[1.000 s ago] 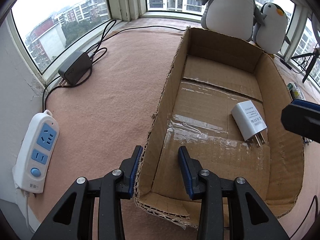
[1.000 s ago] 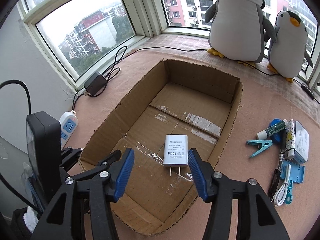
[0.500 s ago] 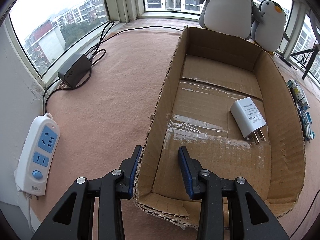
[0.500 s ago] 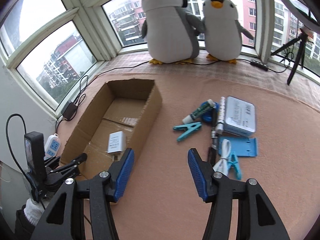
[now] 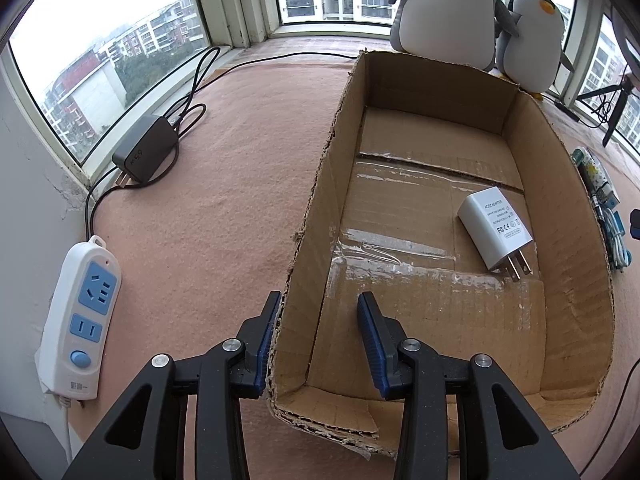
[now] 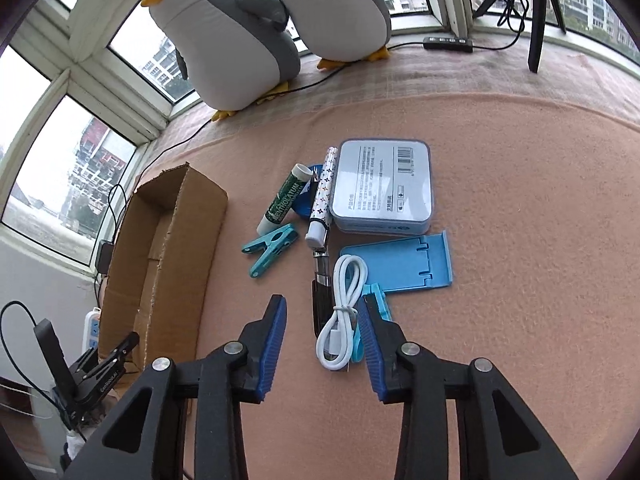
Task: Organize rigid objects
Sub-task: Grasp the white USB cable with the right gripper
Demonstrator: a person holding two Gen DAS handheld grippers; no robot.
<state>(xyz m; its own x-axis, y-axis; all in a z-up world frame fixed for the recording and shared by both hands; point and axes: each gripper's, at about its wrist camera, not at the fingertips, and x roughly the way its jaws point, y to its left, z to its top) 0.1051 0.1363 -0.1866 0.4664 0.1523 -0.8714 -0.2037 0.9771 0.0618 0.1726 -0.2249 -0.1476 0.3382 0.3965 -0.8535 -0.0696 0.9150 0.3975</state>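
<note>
One white adapter [image 5: 495, 227] is lying flat on the taped floor of the open box [image 5: 576, 240], prongs pointing toward the near end, close to the box's right wall. Nothing else is sitting in the box. The left gripper [image 5: 318, 334] is straddling the box's left wall near the torn front corner; the outer finger is pressing against the cardboard, while the inner one is standing apart from it inside the box, so a firm clamp on the wall cannot be confirmed from the view, though the fingers are set as narrow as they go.

Beside the box, on the pink cloth [image 6: 520, 200], the remaining items are lying in a loose cluster: a green tube [image 6: 283, 199], a patterned pen [image 6: 322, 200], a teal clip [image 6: 270, 249], a flat tin [image 6: 383, 186], a blue stand [image 6: 400, 266], a white cable [image 6: 340, 314] and a dark stick [image 6: 321, 300] beside it. The right gripper [image 6: 322, 338] is hovering over the near end of the cluster, its fingers narrowing, with the coiled cable and the dark stick lying between them on the cloth but not pinched.

Two plush penguins [image 6: 236, 40] are sitting along the windows behind, and a power strip [image 5: 80, 320] and a black charger [image 5: 146, 154] are lying to the left of the box.
</note>
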